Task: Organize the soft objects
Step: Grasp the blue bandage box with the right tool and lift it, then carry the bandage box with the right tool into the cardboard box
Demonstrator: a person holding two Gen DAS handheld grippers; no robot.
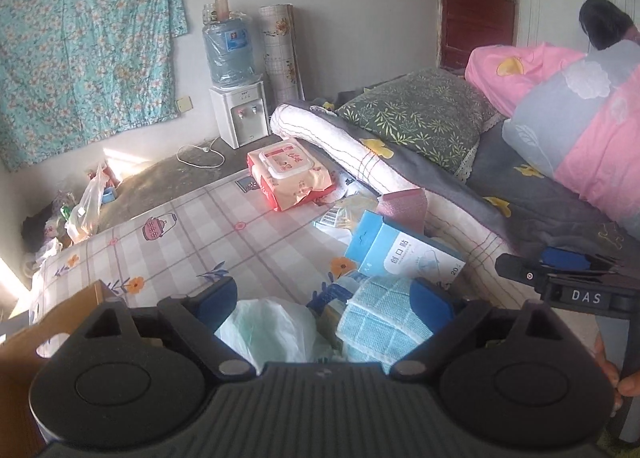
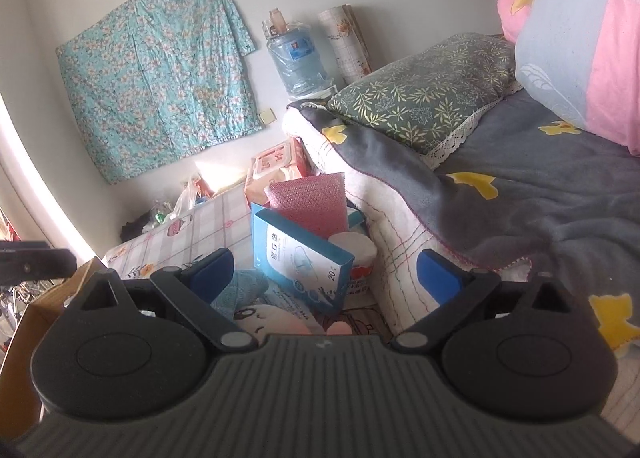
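Blue cloth (image 1: 384, 322) — beside plastic bag (image 1: 272, 322)

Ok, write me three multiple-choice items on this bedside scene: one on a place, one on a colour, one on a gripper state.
1. Where does the green leaf-print pillow lie?
A. on the grey blanket on the bed
B. on the floor
C. on the water dispenser

2. What colour is the cloth hung on the wall?
A. red
B. teal with flowers
C. plain white

3. How is the left gripper?
A. shut on the box
B. open, holding nothing
C. shut on the pillow

Key: 1 A, it rests on the blanket at the bed's head; 2 B, teal floral print shows in both views; 3 B, its blue pads stand apart, pressing nothing.
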